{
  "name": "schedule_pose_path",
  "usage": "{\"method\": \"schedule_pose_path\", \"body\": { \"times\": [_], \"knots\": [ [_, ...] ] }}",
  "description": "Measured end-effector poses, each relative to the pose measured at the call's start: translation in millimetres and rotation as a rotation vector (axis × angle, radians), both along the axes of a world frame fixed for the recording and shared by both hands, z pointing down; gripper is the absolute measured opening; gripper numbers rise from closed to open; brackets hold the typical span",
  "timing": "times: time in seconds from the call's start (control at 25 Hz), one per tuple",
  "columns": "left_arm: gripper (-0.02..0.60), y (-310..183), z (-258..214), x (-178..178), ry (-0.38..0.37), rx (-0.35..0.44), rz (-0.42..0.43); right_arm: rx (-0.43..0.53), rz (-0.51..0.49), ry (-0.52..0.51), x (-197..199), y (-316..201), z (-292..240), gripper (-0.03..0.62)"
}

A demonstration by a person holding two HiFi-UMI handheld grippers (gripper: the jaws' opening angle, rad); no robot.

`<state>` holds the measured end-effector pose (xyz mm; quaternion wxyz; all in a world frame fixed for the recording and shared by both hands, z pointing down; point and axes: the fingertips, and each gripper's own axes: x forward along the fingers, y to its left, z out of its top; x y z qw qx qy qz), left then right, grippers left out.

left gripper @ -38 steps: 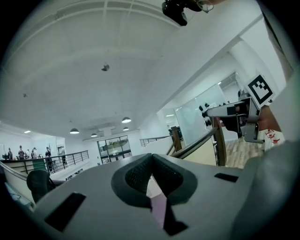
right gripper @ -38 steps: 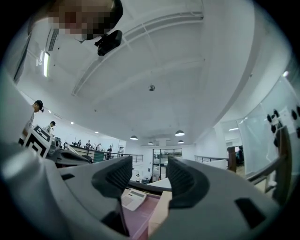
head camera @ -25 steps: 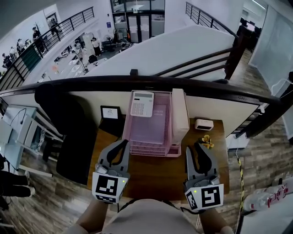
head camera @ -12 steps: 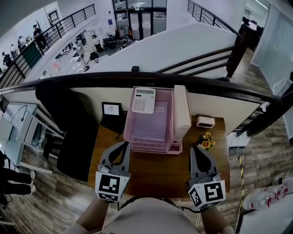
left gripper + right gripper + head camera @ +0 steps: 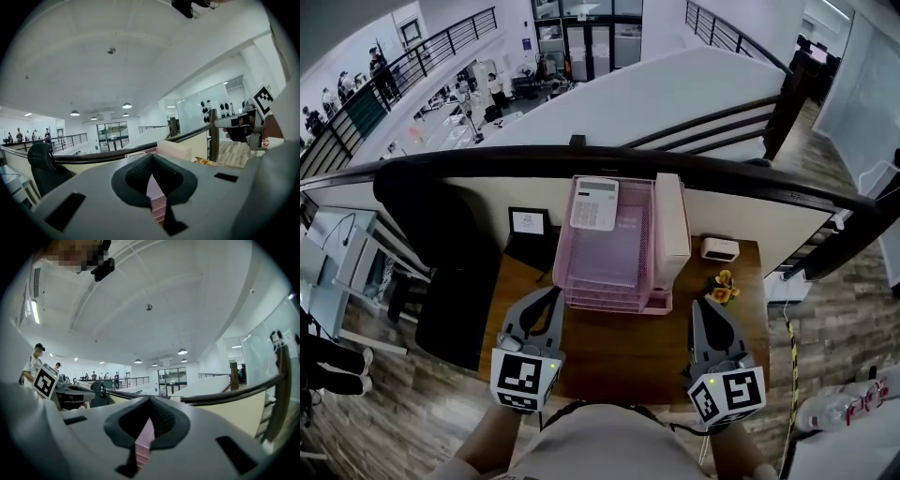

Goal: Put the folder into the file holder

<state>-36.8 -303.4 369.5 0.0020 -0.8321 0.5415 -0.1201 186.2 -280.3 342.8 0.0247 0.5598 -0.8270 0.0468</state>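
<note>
A cream folder (image 5: 672, 230) stands upright against the right side of the pink stacked file holder (image 5: 609, 258) at the back of the wooden desk (image 5: 619, 352). Both grippers hover over the desk's near half, short of the holder. My left gripper (image 5: 550, 294) points at the holder's left front corner, its jaws shut with nothing between them. My right gripper (image 5: 705, 304) is off the holder's right front corner, also shut and empty. In the left gripper view the jaws (image 5: 152, 155) meet, with the folder (image 5: 174, 149) and pink holder (image 5: 157, 199) beyond. The right gripper view shows closed jaws (image 5: 150, 399) with the pink holder (image 5: 143, 446) behind them.
A white calculator (image 5: 594, 203) lies on the holder's top tray. A small framed picture (image 5: 526, 223) stands at the back left, a white device (image 5: 719, 248) and yellow flowers (image 5: 722, 288) at the right. A black chair (image 5: 441, 262) is left of the desk, and a dark railing (image 5: 600, 164) runs behind it.
The right gripper's jaws have closed. Both grippers have drawn slightly back toward me; the folder and holder have not moved.
</note>
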Motion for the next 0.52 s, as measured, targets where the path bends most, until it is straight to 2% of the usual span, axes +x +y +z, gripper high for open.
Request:
{"method": "schedule_pose_path", "body": {
  "times": [0.52],
  "knots": [
    [0.003,1.6,-3.7,-2.0,-0.001,0.01,0.0,0.014,-0.001,-0.001,-1.0,3.7,-4.9,0.003]
  ]
}}
